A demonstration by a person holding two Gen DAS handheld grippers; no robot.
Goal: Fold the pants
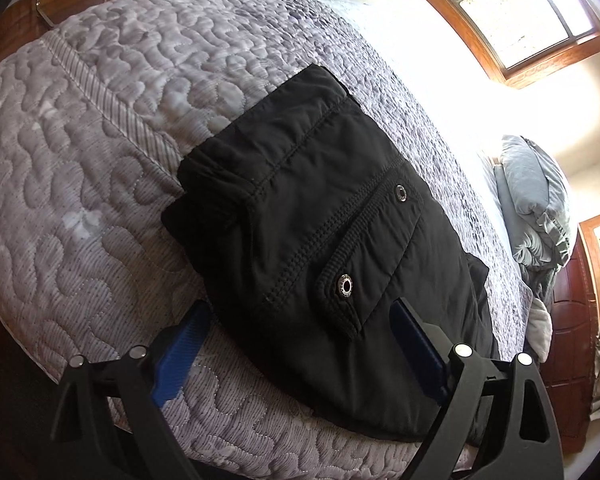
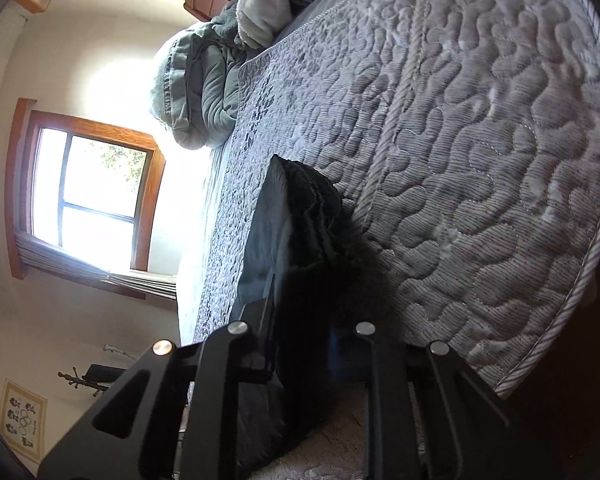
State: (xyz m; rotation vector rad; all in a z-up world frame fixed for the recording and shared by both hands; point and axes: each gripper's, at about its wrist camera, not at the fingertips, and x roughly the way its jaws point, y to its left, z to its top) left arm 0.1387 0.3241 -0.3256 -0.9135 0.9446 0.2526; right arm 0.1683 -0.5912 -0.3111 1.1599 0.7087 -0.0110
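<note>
1. A quilted grey bed (image 1: 100,208) is filling the sunlit room, with a window (image 1: 516,12) behind it.
2. The black pants (image 1: 320,216), already folded into a compact bundle, are lying on the bed, long axis running away from the left gripper (image 1: 300,344).
3. That gripper is tilting downward, jaws spread wide, straddling the bundle's near end without pinching it.
4. The right gripper (image 2: 300,320) is angling in low, jaws clamping on the pants' dark edge (image 2: 300,240), so it looks better placed to lift.

It was a home bedroom: ahead of the gripper lay a quilted mattress (image 1: 100,160), bunched bedding (image 1: 536,208) beyond it, and a wood-framed window (image 1: 512,12) above.
</note>
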